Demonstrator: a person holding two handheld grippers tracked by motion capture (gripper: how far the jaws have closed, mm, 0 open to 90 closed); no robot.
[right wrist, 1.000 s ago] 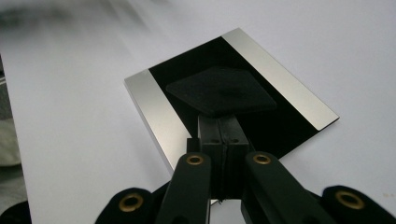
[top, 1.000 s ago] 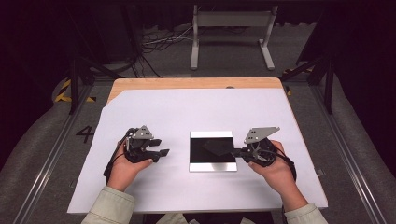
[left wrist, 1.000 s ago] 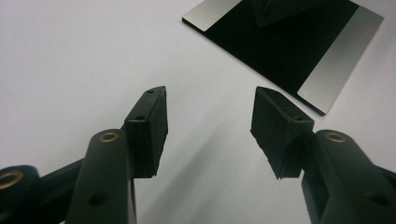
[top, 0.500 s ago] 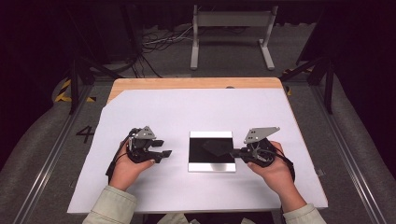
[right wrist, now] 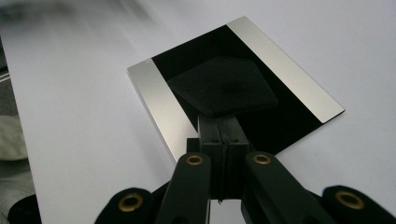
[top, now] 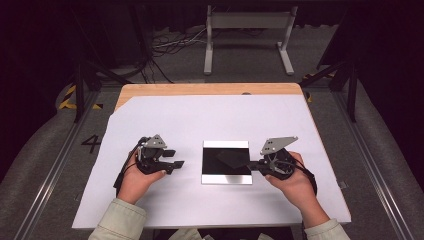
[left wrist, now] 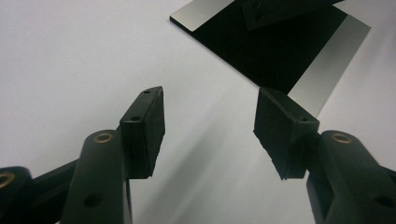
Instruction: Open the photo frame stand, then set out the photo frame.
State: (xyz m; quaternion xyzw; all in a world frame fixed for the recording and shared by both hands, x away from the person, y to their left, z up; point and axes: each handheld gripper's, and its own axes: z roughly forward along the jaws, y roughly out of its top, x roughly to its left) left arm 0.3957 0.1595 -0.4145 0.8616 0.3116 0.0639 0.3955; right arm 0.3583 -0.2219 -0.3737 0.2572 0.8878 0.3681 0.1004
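Right gripper (right wrist: 219,140) pinches a black pad (right wrist: 223,86) over the plate (top: 226,178), table centre.
Left gripper (left wrist: 209,128) wide open, empty, left of plate. Risk: thin edge grip, pad may slip or shove plate.

Your right gripper (right wrist: 219,140) has its jaws pressed together, so you cannot tell whether anything thin sits between them. The dark flat piece (right wrist: 223,85) just ahead of those jaws merges with the black plate (right wrist: 236,84) beneath it; whether the jaws grip it is unclear. In your left gripper (left wrist: 209,126) view, the top edge cuts off the plate's (left wrist: 275,46) far part. Beyond your right gripper, the top left corner is blurred.
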